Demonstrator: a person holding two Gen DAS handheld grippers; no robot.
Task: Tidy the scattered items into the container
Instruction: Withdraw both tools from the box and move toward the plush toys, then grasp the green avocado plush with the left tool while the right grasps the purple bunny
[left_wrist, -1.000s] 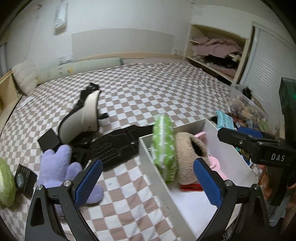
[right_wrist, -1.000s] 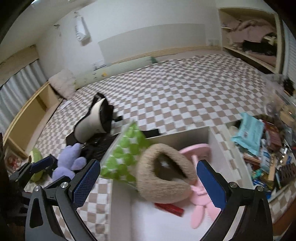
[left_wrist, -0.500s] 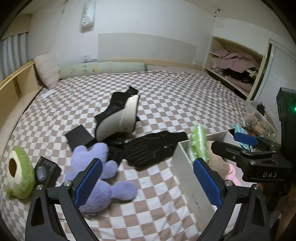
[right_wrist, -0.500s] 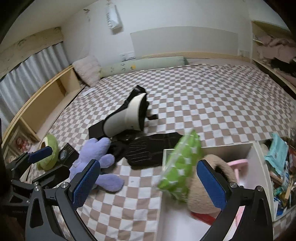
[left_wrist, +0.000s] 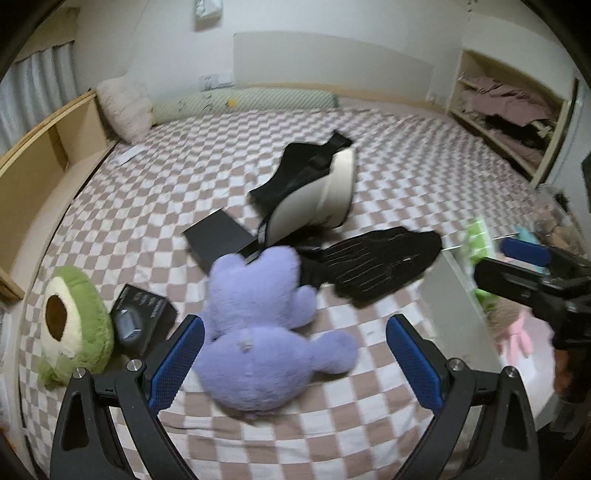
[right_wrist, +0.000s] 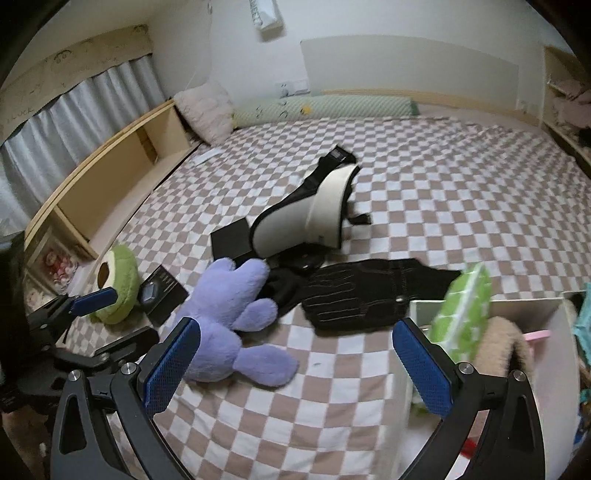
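A purple plush toy (left_wrist: 258, 325) (right_wrist: 229, 317) lies on the checkered bed, partly between the wide-apart fingers of my open left gripper (left_wrist: 293, 363). Beyond it lie black gloves (left_wrist: 380, 264) (right_wrist: 369, 295), a white-and-black brace (left_wrist: 314, 206) (right_wrist: 306, 218), a flat black box (left_wrist: 218, 240) and a small dark box (left_wrist: 142, 319). A green avocado plush (left_wrist: 74, 328) (right_wrist: 116, 288) sits at the left. The white container (left_wrist: 454, 306) (right_wrist: 480, 306) at the right holds a green checked pouch (right_wrist: 465, 317), a brown fuzzy item (right_wrist: 502, 350) and a pink toy (left_wrist: 513, 332). My open right gripper (right_wrist: 295, 367) hovers empty near the container's left wall.
A wooden shelf (right_wrist: 110, 184) runs along the bed's left side, with a pillow (right_wrist: 207, 110) and a long green bolster (right_wrist: 325, 105) at the head. An open wardrobe shelf (left_wrist: 509, 110) with clothes stands at the far right. Clutter (left_wrist: 554, 221) lies beyond the container.
Both grippers have swung left, away from the container and toward the scattered items. The purple plush now sits close in front of the left gripper. Both stay open and empty.
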